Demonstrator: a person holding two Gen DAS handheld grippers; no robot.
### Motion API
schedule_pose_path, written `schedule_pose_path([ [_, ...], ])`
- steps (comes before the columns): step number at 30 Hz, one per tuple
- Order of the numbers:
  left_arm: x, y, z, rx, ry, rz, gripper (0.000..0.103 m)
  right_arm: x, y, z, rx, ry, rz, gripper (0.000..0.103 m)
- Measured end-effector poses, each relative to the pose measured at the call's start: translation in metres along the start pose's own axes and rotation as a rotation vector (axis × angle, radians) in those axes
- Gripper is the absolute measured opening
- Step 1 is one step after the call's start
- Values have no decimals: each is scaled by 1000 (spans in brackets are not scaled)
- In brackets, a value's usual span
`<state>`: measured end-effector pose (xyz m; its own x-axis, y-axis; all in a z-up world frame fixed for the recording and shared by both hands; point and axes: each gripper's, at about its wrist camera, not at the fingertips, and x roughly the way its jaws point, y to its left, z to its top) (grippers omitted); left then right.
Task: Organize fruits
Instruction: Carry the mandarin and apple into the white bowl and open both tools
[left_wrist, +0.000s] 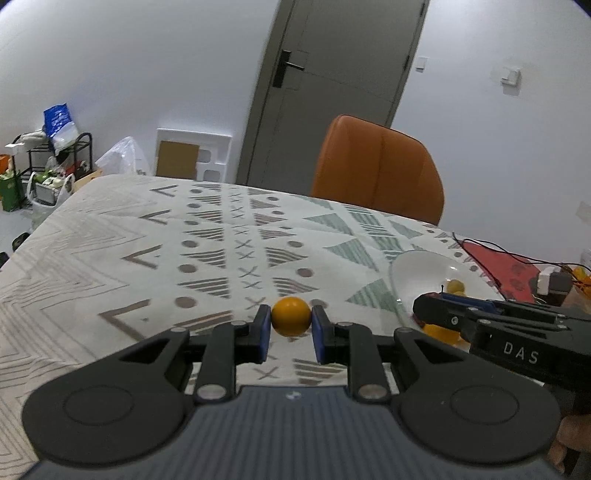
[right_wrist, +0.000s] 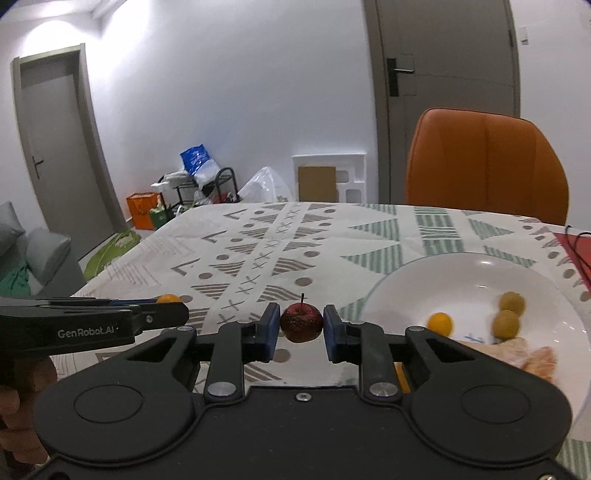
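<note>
i found the left tongs (left_wrist: 291, 320) drawn in tight on a small orange fruit (left_wrist: 291, 316), its blue pads (left_wrist: 264, 332) pressed against both sides of it. the fruit was carried clear above the patterned tabletop (left_wrist: 147, 236), not resting on it.

i found the right tongs (right_wrist: 301, 324) likewise closed on a small dark red apple (right_wrist: 301, 322), stem upright, the pads (right_wrist: 270, 328) touching it left and right. it too hung above the tabletop, just left of the white plate (right_wrist: 461, 273).

in the right wrist view the plate held one orange fruit (right_wrist: 439, 323), two yellow-green round fruits (right_wrist: 509, 313) just beside each other, and peeled citrus pieces (right_wrist: 532, 356) at its near rim. part of the plate was hidden behind the tongs' body.

the two tools stood near each other: the left one showed at the left edge of the right view (right_wrist: 162, 314) with its orange fruit just visible at the tip, and the right one showed at the right edge of the left view (left_wrist: 428, 314), over the plate's near rim. a hand (right_wrist: 22, 398) gripped the left tool's handle.

an orange chair (left_wrist: 380, 173) stood behind the far edge of the tabletop.
</note>
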<state>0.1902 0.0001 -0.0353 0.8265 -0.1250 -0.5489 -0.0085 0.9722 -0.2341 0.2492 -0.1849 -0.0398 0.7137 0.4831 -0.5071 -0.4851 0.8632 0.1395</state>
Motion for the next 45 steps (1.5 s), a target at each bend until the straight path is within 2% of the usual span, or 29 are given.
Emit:
schedule_pose_path([
  [27, 26, -75, 3, 104, 10, -70, 22, -45, -82, -22, 128, -63, -106, 24],
  [45, 54, -103, 11, 149, 31, -86, 22, -34, -114, -19, 169, -62, -130, 24],
])
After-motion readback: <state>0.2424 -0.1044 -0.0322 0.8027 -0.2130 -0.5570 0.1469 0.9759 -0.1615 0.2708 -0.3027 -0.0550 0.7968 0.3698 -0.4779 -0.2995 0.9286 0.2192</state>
